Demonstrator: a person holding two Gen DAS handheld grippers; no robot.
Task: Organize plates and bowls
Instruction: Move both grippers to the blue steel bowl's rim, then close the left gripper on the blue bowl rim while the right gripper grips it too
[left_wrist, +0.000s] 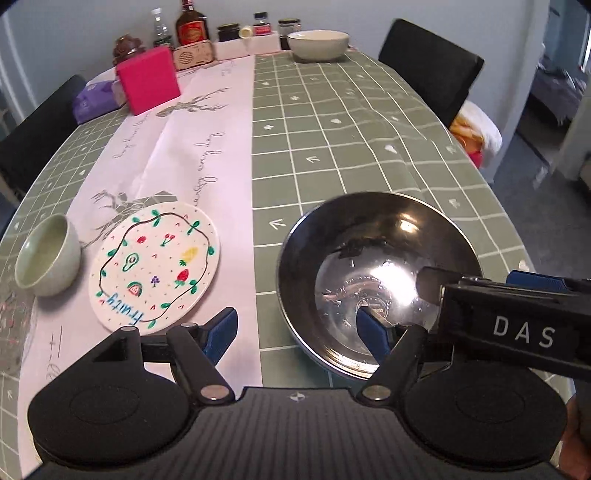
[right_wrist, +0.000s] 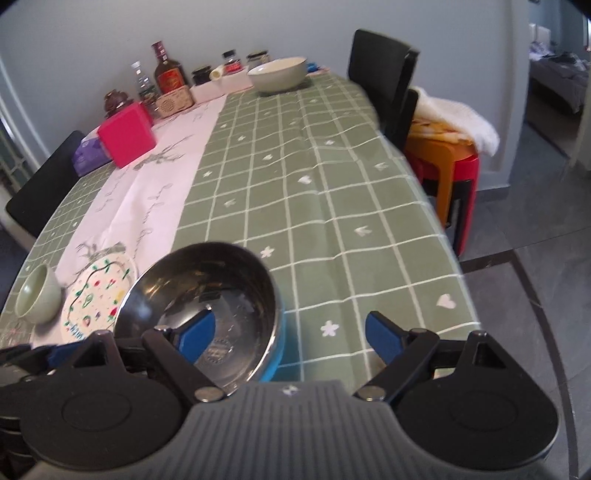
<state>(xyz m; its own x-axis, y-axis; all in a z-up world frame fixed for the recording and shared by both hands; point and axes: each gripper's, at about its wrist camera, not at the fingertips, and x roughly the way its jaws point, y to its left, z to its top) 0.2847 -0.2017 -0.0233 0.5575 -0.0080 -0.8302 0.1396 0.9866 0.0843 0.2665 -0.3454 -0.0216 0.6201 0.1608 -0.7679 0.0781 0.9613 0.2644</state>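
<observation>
Left wrist view: steel bowl (left_wrist: 376, 280) sits upright on the worktop (left_wrist: 332, 129), mouth up, round so no long axis, near the front edge on the green checked cloth. Left gripper (left_wrist: 299, 328) is wide open, holding nothing; its right finger (left_wrist: 373, 338) dips inside the bowl over the near rim, left finger (left_wrist: 221, 330) outside, over the white runner. Can't tell if the pad touches metal. Right gripper (left_wrist: 517, 314) comes in from the right side, its tip over the bowl's right rim. Fruit-pattern plate (left_wrist: 155, 266) lies flat just left of the bowl, apart from it; small green cup (left_wrist: 48, 254) tilted, touching or nearly touching the plate's left edge. Large pale bowl (left_wrist: 317, 44) upright at the far end, w/ bottles and jars beside it; pink box (left_wrist: 149, 81) far left.

Right wrist view: right gripper (right_wrist: 282, 338) also spread wide, empty. Left finger (right_wrist: 195, 338) hangs in or over the steel bowl (right_wrist: 199, 299), right finger (right_wrist: 384, 341) outside above the cloth. Contact unclear. Plate (right_wrist: 96, 299) and cup (right_wrist: 37, 295) to the left, pale bowl (right_wrist: 279, 74) far back.
</observation>
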